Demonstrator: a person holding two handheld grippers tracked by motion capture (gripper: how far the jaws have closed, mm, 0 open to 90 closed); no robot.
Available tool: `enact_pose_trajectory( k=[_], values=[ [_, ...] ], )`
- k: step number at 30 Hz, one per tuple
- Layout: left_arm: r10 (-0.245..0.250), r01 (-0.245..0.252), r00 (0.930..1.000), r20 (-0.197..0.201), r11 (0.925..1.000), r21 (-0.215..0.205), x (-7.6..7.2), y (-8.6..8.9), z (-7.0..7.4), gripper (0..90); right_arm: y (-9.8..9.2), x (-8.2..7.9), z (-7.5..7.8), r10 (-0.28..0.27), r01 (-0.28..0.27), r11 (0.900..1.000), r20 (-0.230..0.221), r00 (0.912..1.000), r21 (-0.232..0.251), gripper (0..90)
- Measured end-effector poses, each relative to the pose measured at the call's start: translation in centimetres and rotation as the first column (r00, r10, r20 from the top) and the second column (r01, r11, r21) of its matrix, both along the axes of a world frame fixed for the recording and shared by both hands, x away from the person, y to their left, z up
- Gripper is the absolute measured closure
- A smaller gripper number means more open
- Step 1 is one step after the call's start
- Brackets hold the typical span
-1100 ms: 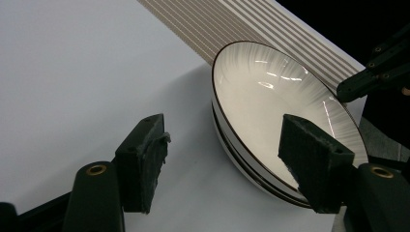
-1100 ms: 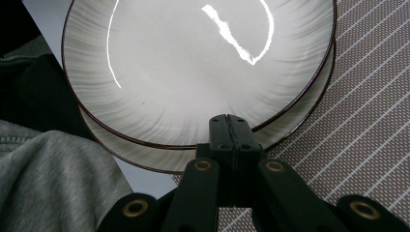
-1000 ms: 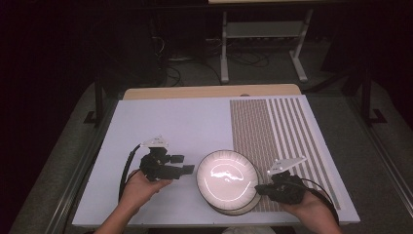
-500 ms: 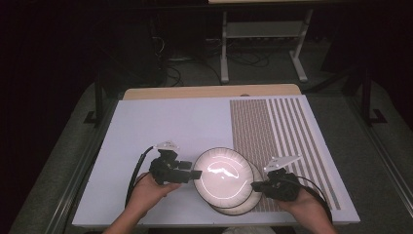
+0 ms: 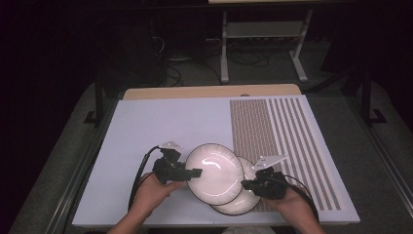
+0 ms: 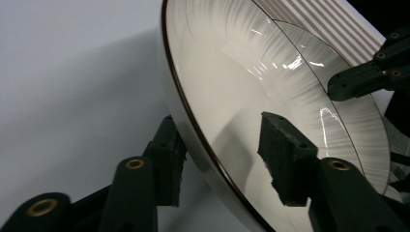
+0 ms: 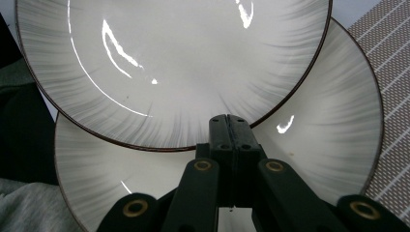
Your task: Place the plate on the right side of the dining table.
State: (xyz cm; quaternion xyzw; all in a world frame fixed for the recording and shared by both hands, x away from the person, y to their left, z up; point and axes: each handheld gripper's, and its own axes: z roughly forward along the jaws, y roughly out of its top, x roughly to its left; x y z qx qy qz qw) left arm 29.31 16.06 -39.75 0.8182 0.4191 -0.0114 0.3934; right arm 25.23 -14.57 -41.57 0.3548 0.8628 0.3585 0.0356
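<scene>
Two white plates with thin dark rims are at the table's front. My left gripper (image 5: 192,172) (image 6: 225,145) is shut on the left rim of the upper plate (image 5: 214,173) (image 6: 241,72) (image 7: 169,58), one pad under it and one on its inner face, holding it tilted. The upper plate overlaps the lower plate (image 5: 243,201) (image 6: 358,116) (image 7: 329,121), which lies flat on the mat. Over the lower plate's right part is my right gripper (image 5: 246,184) (image 7: 227,123), shut with nothing between its jaws. Its tip reaches the upper plate's edge.
The plates sit on a white mat (image 5: 160,126) whose right part is brown-striped (image 5: 277,131) (image 7: 391,48). A wooden table edge (image 5: 209,91) runs along the back. Behind the table, a metal rack (image 5: 263,34) and cables stand on the dark floor.
My left gripper moved right to the stacked plates and took the top plate's rim. That plate now sits tilted and shifted to the left and back, uncovering the lower one. The right gripper barely moved.
</scene>
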Motion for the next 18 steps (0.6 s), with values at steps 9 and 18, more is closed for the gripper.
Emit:
enact_pose_trajectory(
  k=[9, 18],
  values=[
    [0.132, -0.146, 0.9835, -0.124, 0.9835, -0.107, 1.6, 0.9, 0.7, 71.9, 1.4, 0.4, -0.4, 0.014, -0.014, 1.0, 0.003, 0.9999, -0.009, 89.2],
    [0.202, -0.239, 0.9597, -0.196, 0.9527, -0.188, 2.2, 0.4, 0.8, 79.1, 0.9, 0.5, -0.2, -0.001, 0.001, 1.0, 0.009, 1.0, 0.003, 87.5]
  ],
)
